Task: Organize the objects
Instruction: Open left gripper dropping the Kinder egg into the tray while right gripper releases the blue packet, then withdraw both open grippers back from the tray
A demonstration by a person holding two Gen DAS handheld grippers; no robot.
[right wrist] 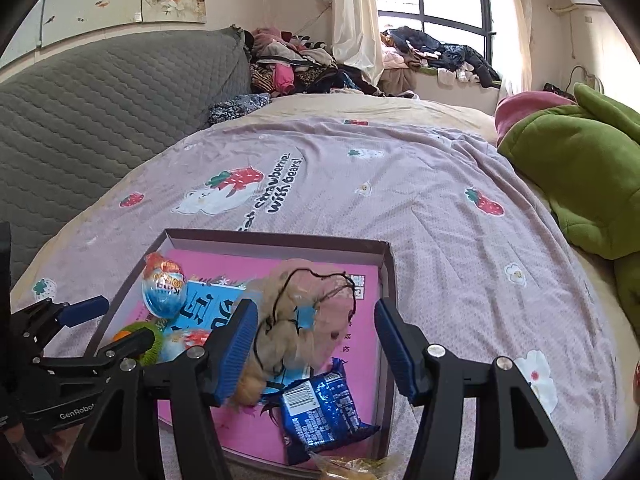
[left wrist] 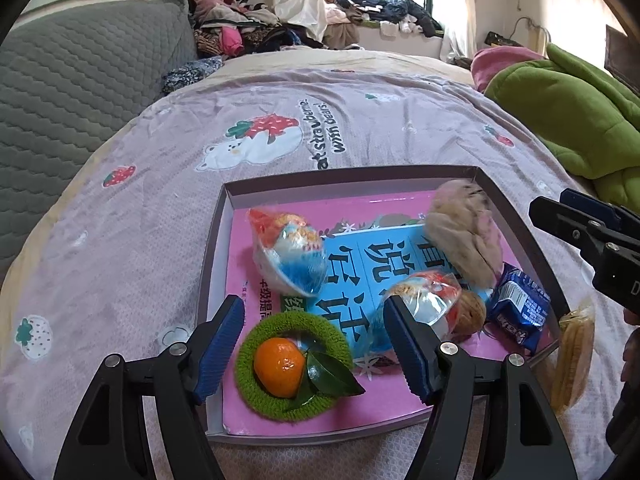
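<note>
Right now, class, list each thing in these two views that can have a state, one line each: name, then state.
Left gripper: open, holding nothing.
Right gripper: open, gripping nothing.
Shallow box: lidless, lying on the bed.
Tangerine: nested in the green ring.
Plush toy: blurred, inside the box.
Blue snack packet: sealed, inside the box.
Yellow biscuit pack: outside the box.

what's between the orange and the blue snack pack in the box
A wrapped toy egg with a walnut beside it, seen in the left wrist view.
</note>
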